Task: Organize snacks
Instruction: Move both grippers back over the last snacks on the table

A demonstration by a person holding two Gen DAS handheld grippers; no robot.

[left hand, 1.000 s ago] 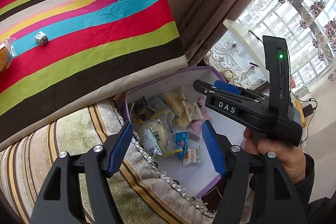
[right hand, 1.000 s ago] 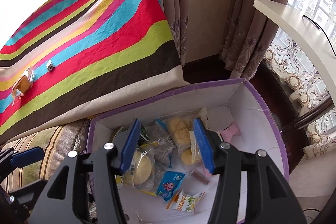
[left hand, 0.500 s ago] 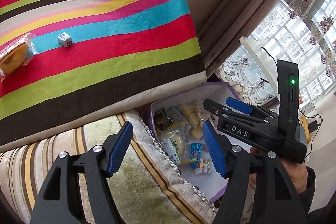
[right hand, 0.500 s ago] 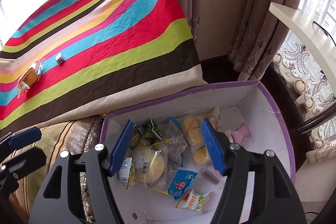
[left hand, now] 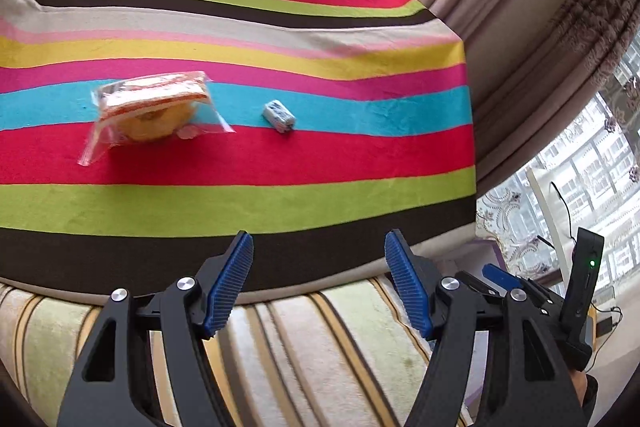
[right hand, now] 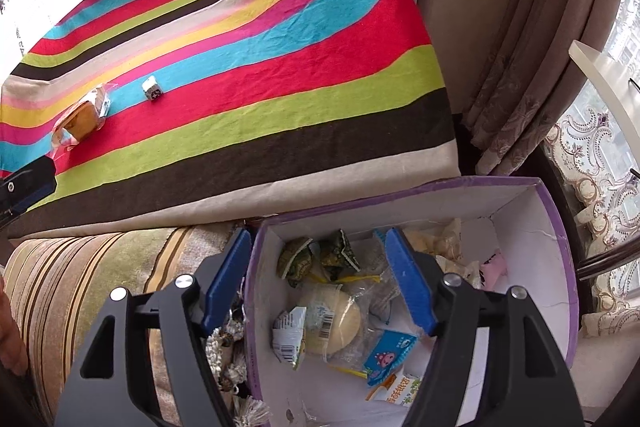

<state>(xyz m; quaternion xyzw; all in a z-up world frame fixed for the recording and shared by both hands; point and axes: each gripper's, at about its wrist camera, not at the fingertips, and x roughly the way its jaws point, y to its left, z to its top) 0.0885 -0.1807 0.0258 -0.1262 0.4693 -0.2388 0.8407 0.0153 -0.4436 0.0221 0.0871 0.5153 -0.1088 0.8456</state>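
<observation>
Holding both pairs of fingers spread wide and empty, I have my left gripper [left hand: 318,283] pointed across the striped surface [left hand: 280,203] and my right gripper [right hand: 318,279] hanging over the purple-rimmed cardboard box [right hand: 560,239].

Straight ahead of my left fingers, well apart from them, two snacks lie on the cloth: a clear plastic packet with an orange-yellow cake inside [left hand: 154,109], and just beside it to the right a small white-and-blue wrapped cube [left hand: 279,116]. Neither touches the other. Below my right fingers the box already holds a loose heap: a round pale bun in clear wrap [right hand: 330,319], dark green foil pieces [right hand: 316,259] and a blue sachet [right hand: 390,351].

The risks I see: the cake packet is soft and slippery, so squeezing its loose plastic edge may let it slide out, while clamping the middle could crush the cake. The cube is small enough to skid away if one finger reaches it first, and dragging fingers could bunch the cloth.
</observation>
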